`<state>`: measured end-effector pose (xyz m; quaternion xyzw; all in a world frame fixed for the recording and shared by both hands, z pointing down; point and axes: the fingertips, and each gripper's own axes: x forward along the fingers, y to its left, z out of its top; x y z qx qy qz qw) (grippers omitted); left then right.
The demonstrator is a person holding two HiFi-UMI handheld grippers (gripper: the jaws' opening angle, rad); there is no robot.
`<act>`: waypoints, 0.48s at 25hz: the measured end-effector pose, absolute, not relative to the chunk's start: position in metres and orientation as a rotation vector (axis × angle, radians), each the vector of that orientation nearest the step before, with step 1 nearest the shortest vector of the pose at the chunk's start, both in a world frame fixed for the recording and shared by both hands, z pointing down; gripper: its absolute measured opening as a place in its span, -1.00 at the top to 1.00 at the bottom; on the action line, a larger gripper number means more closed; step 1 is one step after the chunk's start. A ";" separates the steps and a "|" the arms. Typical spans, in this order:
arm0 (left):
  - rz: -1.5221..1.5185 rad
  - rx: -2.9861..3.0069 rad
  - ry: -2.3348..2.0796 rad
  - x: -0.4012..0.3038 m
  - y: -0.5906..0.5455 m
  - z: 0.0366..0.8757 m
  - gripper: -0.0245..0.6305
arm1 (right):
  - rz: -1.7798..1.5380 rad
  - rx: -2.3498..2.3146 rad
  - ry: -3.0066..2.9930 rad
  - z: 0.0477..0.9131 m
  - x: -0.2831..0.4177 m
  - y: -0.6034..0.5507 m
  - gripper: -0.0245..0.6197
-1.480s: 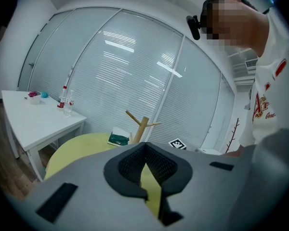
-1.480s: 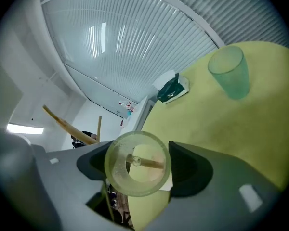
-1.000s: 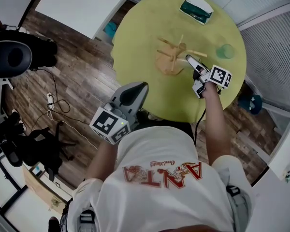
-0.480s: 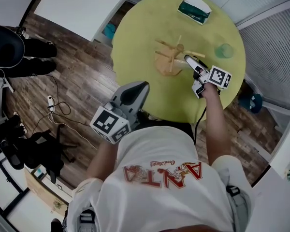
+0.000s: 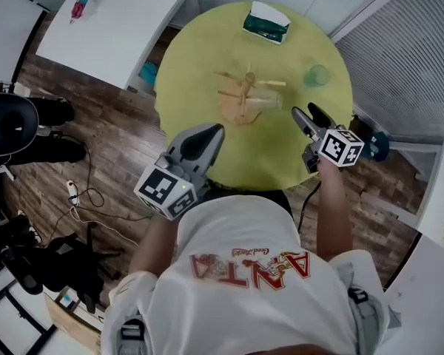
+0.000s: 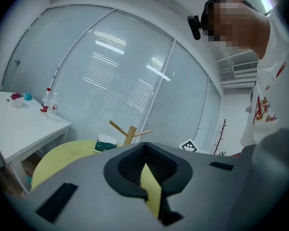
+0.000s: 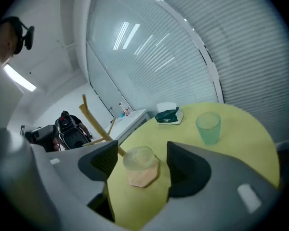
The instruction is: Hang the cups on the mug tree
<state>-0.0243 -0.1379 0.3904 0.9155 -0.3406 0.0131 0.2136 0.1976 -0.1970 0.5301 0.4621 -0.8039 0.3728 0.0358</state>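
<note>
Over the round yellow-green table [image 5: 207,58], the head view shows a wooden mug tree [image 5: 244,89] with a clear cup [image 5: 265,100] on a peg. The translucent green cup [image 5: 317,76] stands upright just beyond the right gripper [image 5: 305,114], far from the left gripper [image 5: 213,133].

Left gripper view: jaws together, empty.

Right gripper view: jaws spread, just narrowed slightly, nothing between them; the green cup sits ahead-right.

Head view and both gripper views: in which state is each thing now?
mug tree: upright, bears one cup
clear cup: hung sideways on the mug tree
green cup: upright on the table, not yet hung
left gripper: shut, empty
right gripper: open, empty; jaws have just been closing
</note>
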 end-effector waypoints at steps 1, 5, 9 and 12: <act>0.029 2.555 -0.930 -0.023 -0.139 0.389 0.90 | 1.095 1.441 -2.477 0.520 0.199 -0.191 0.02; 0.009 2.595 -0.877 -0.014 -0.141 0.384 0.90 | 1.000 1.558 -2.531 0.480 0.201 -0.170 0.25; -0.013 2.637 -0.832 -0.006 -0.140 0.373 0.90 | 0.836 1.701 -2.565 0.437 0.204 -0.155 0.84; -0.017 2.663 -0.797 -0.003 -0.139 0.362 0.90 | 0.785 1.718 -2.637 0.404 0.196 -0.144 0.92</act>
